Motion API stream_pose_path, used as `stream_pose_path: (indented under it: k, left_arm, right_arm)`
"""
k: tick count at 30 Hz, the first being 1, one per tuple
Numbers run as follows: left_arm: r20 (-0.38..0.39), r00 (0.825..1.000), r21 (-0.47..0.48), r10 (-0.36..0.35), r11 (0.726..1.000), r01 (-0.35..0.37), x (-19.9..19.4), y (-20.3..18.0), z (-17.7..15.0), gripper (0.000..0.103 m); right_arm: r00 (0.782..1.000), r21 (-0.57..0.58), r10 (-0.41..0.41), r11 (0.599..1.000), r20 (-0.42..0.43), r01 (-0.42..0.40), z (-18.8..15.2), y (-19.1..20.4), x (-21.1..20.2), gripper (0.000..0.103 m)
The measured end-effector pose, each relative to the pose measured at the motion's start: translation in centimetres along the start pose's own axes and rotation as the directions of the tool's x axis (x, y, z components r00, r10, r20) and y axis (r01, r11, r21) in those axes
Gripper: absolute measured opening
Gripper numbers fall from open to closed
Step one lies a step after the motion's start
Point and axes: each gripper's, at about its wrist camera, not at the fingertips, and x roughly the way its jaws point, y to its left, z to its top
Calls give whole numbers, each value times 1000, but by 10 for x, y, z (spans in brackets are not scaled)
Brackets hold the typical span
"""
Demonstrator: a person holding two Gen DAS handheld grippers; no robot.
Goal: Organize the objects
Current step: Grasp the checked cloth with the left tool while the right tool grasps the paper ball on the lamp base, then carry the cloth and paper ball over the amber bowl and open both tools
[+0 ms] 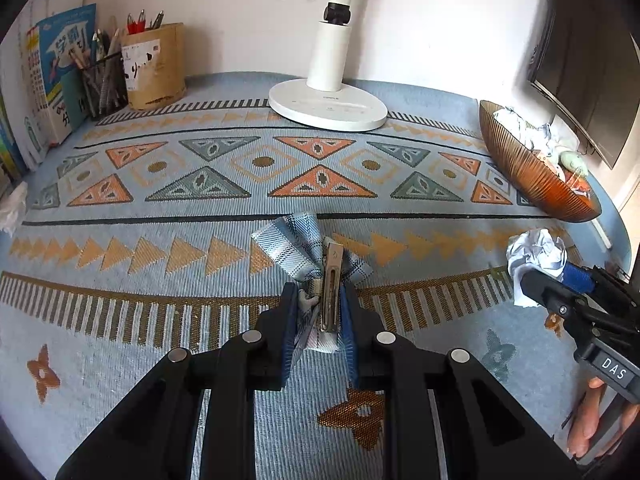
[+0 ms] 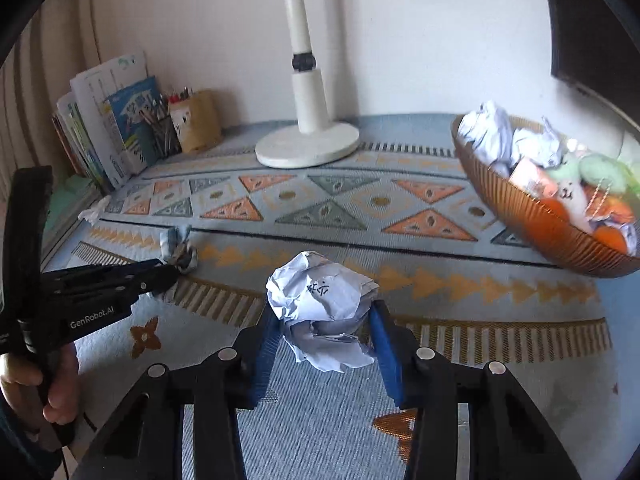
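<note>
both tongs loaded over the patterned bench

the left tongs (image 1: 320,312) are clamped on a plaid bow hair clip (image 1: 316,252), its metal clasp upright between the blue pads and its fabric loops fanning out ahead of the tips. the right tongs (image 2: 324,328) are clamped on a crumpled paper ball (image 2: 320,300) with ink marks on it, which bulges above the tips. ahead and to the right of the right tongs sits a ribbed amber bowl (image 2: 520,208) holding more paper balls and soft toys. straight ahead of both tongs stands a white lamp base (image 1: 328,104); far ahead to the left are pen holders (image 1: 152,68) and books (image 1: 60,80), on the bench cloth (image 1: 120,320)
</note>
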Motion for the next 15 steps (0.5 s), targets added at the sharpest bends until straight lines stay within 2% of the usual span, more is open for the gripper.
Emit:
stream_pose_path:
  k: [5, 7, 10, 12, 15]
  left_arm:
    - [17, 1000, -11, -12, 1000, 13, -4, 2, -1, 18]
    - [58, 997, -25, -44, 999, 45, -12, 6, -2, 18]
    - [157, 982, -66, -102, 991, 114, -30, 18, -6, 18]
    - [158, 982, -84, -101, 990, 115, -31, 21, -7, 18]
    - [164, 978, -51, -132, 989, 142, -38, 10, -5, 18]
  right_arm:
    - [1000, -15, 24, 1000, 18, -24, -1, 3, -5, 44]
    - [999, -26, 26, 999, 30, -26, -2, 5, -7, 44]
    - [999, -34, 24, 999, 48, -22, -2, 6, -10, 44]
    - [998, -28, 23, 999, 66, -22, -3, 6, -14, 44]
    - [994, -1, 3, 1000, 111, -3, -4, 2, -26, 44]
